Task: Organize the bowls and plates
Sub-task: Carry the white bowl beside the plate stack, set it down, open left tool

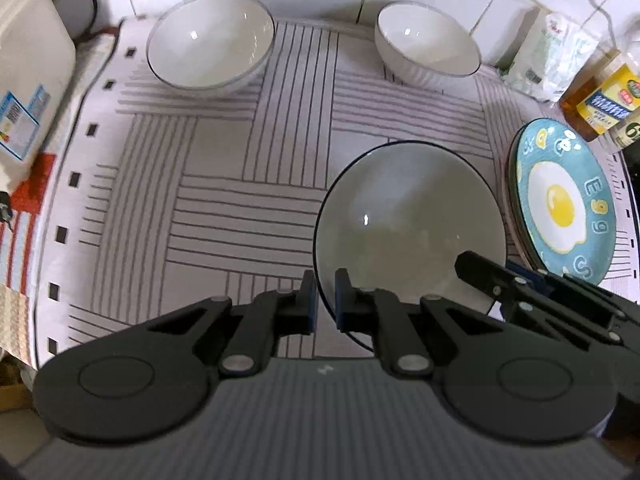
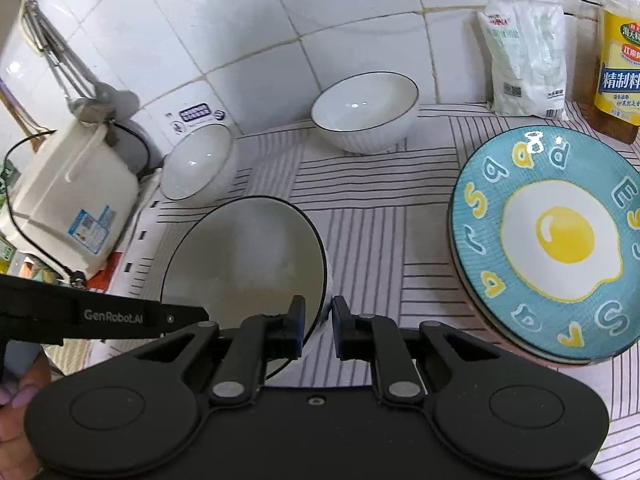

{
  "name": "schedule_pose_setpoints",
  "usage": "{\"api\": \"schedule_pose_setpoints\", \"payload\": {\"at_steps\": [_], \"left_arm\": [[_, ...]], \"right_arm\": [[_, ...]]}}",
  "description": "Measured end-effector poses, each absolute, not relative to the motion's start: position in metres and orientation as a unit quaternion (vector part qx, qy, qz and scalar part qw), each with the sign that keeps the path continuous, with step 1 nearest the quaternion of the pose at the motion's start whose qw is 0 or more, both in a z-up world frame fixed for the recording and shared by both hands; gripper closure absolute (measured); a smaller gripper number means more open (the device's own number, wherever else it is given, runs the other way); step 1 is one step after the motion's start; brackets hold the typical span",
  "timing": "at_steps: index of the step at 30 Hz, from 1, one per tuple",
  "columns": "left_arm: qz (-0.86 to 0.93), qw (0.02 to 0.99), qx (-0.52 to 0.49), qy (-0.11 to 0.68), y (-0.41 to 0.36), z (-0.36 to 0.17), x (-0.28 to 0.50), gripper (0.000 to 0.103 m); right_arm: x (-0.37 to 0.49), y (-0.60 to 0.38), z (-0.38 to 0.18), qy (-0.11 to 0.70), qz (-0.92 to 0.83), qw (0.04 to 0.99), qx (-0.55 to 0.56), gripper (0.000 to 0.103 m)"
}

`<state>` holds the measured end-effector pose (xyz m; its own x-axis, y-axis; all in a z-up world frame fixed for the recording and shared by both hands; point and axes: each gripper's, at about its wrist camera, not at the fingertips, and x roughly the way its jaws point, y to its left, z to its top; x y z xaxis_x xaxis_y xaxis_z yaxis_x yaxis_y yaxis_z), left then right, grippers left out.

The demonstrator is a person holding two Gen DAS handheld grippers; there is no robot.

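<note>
We find both grippers at one bowl (image 1: 408, 220), low and right of centre in the left wrist view, low and left of centre in the right wrist view. The left gripper (image 1: 326, 300) has its fingers narrowly parted, one each side of the bowl's left rim. The right gripper (image 2: 318, 326) straddles the opposite rim the same way. In both cases we cannot tell whether the pads actually press the rim.

The bowl stands on a striped cloth (image 1: 224, 184). A stack of plates (image 2: 552, 240), the top one showing a fried egg, lies at the right edge of both views, just beside the bowl. Two more bowls sit near the tiled wall: a wide bowl (image 1: 210, 42) at upper left, a ribbed bowl (image 1: 426, 46) at upper right.
</note>
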<state>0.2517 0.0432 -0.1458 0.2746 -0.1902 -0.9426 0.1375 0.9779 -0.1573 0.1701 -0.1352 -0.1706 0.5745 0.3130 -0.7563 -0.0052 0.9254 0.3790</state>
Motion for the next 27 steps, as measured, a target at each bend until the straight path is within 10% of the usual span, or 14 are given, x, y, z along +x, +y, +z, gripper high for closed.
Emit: {"api": "schedule_pose_setpoints", "payload": {"at_steps": [27], "left_arm": [[-0.1, 0.764, -0.063, 0.634, 0.035, -0.172, 0.264, 0.091]], "right_arm": [[0.181, -0.144, -0.182, 0.469, 0.057, 0.867, 0.159, 0.082]]}}
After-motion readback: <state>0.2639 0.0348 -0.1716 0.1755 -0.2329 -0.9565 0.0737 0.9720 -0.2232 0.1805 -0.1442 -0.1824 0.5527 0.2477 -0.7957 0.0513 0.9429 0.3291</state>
